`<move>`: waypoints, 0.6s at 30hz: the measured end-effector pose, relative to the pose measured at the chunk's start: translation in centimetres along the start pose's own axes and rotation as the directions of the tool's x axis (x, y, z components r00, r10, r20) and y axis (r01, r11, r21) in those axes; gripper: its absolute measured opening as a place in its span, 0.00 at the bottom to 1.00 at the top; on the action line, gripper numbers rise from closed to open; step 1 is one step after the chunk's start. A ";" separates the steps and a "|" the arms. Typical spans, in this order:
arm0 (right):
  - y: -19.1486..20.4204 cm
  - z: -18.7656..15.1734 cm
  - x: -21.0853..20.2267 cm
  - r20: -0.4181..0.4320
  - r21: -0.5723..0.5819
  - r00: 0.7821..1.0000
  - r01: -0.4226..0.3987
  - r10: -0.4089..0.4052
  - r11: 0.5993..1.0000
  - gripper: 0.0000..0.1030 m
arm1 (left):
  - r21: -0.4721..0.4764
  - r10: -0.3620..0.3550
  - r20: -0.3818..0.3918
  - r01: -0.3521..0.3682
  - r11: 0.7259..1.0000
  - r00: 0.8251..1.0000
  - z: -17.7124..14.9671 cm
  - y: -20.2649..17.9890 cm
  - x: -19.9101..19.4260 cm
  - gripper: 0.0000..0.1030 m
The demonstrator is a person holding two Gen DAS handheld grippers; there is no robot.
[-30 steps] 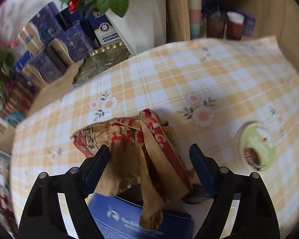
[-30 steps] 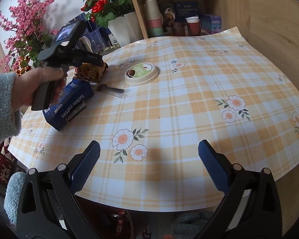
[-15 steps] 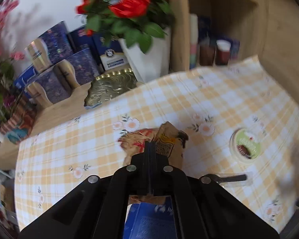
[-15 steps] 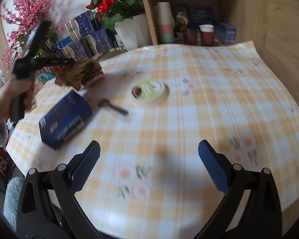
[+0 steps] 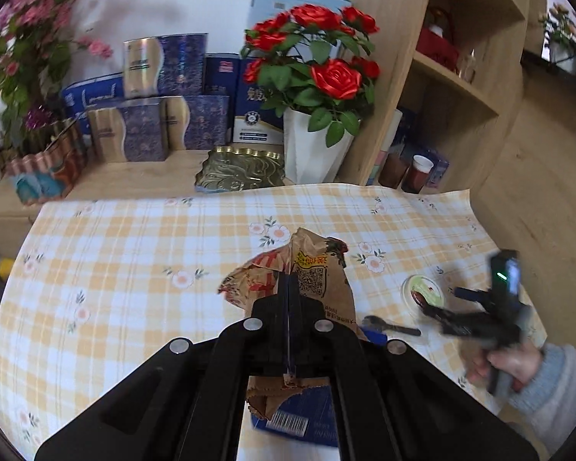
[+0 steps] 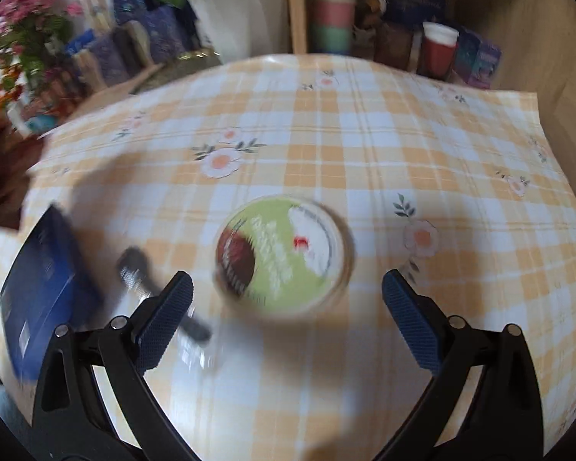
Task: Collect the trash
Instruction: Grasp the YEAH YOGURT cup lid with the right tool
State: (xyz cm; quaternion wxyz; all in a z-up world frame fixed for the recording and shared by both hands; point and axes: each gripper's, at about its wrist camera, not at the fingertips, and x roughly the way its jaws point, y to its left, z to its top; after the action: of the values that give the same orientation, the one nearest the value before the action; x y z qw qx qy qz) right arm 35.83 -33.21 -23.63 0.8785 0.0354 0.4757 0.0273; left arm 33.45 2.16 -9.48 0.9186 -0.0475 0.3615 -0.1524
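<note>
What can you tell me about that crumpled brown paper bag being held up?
The paper bag is crumpled brown paper printed with red patterns, a yellow label and a QR code. It is pinched in the shut left gripper, its torn-looking top pointing up and its lower edge hanging above the blue box on the checked tablecloth.

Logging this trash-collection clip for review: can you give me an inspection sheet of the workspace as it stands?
Surface: yellow plaid tablecloth, floral print.
Job's things: brown paper bag lifted; green lidded cup, blue box, black spoon on the cloth.
Clutter: nothing seen on the cloth.
Grippers: left gripper shut on the bag; right gripper open, cup ahead between its fingers.
Cables: nothing seen.
Surroundings: rose vase, gift boxes, wooden shelf.
</note>
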 end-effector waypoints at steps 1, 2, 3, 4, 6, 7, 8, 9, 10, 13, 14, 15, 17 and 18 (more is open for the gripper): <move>0.0 0.5 0.8 -0.014 0.024 1.000 0.010 -0.010 1.000 0.94 | -0.016 -0.007 0.001 0.007 1.000 1.000 -0.5 0.5 -0.7 0.00; -0.1 0.8 1.4 -0.027 0.042 1.000 0.012 -0.011 0.999 0.94 | -0.028 -0.010 0.002 0.010 1.000 1.000 -0.9 0.8 -1.2 0.00; -0.1 1.1 2.1 -0.047 0.054 0.999 0.017 -0.014 0.998 0.94 | -0.036 -0.015 0.000 0.015 0.999 1.000 -1.3 1.1 -1.5 0.00; 0.0 1.4 2.6 -0.055 0.056 0.998 0.025 -0.022 0.998 0.94 | -0.041 -0.017 -0.003 0.017 0.999 1.000 -1.6 1.3 -1.8 0.00; 0.4 1.7 3.4 -0.069 0.042 0.996 0.052 -0.049 0.998 0.94 | -0.045 -0.024 -0.004 0.023 0.999 1.000 -2.4 1.5 -2.5 0.00; 0.5 1.7 3.6 -0.076 0.037 0.995 0.064 -0.061 0.997 0.94 | -0.048 -0.030 -0.005 0.030 0.998 1.000 -2.7 1.6 -2.8 0.00; 0.5 1.7 3.6 -0.071 0.044 0.996 0.065 -0.062 0.997 0.94 | -0.051 -0.035 -0.005 0.034 0.998 0.999 -2.9 1.6 -3.0 0.00; 0.5 1.7 3.6 -0.074 0.050 0.995 0.069 -0.065 0.996 0.89 | -0.056 -0.042 -0.007 0.042 0.998 0.999 -3.2 1.7 -3.2 0.00; 0.5 1.6 3.3 -0.070 0.061 0.997 0.042 -0.038 0.997 0.83 | -0.060 -0.048 -0.009 0.047 0.997 0.999 -3.5 1.7 -3.4 0.00; 1.1 1.3 2.4 -0.050 0.021 0.996 0.070 -0.069 0.997 0.82 | -0.062 -0.066 -0.010 0.066 0.996 0.998 -3.9 1.5 -4.0 0.00; 1.2 1.0 1.8 -0.031 0.016 0.998 0.062 -0.061 0.998 0.82 | -0.056 -0.068 -0.010 0.067 0.996 0.998 -4.1 1.3 -4.3 0.00; 1.4 0.7 0.9 -0.007 0.012 0.998 0.068 -0.068 0.998 0.82 | -0.055 -0.071 -0.010 0.070 0.996 0.997 -4.2 1.2 -4.5 0.00; 1.6 0.1 -0.8 0.030 0.015 0.997 0.065 -0.066 0.998 0.82 | -0.056 -0.080 -0.012 0.080 0.995 0.997 -4.5 1.0 -4.9 0.00; 1.7 -0.2 -1.8 0.046 0.020 0.998 0.047 -0.048 0.999 0.82 | -0.056 -0.085 -0.012 0.084 0.995 0.996 -4.8 0.7 -5.3 0.00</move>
State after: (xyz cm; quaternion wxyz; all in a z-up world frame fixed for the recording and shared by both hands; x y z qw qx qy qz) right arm 34.64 -31.65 -22.12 0.8894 0.0328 0.4559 0.0010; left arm 26.75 4.61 -9.73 0.9071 -0.0871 0.3699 -0.1813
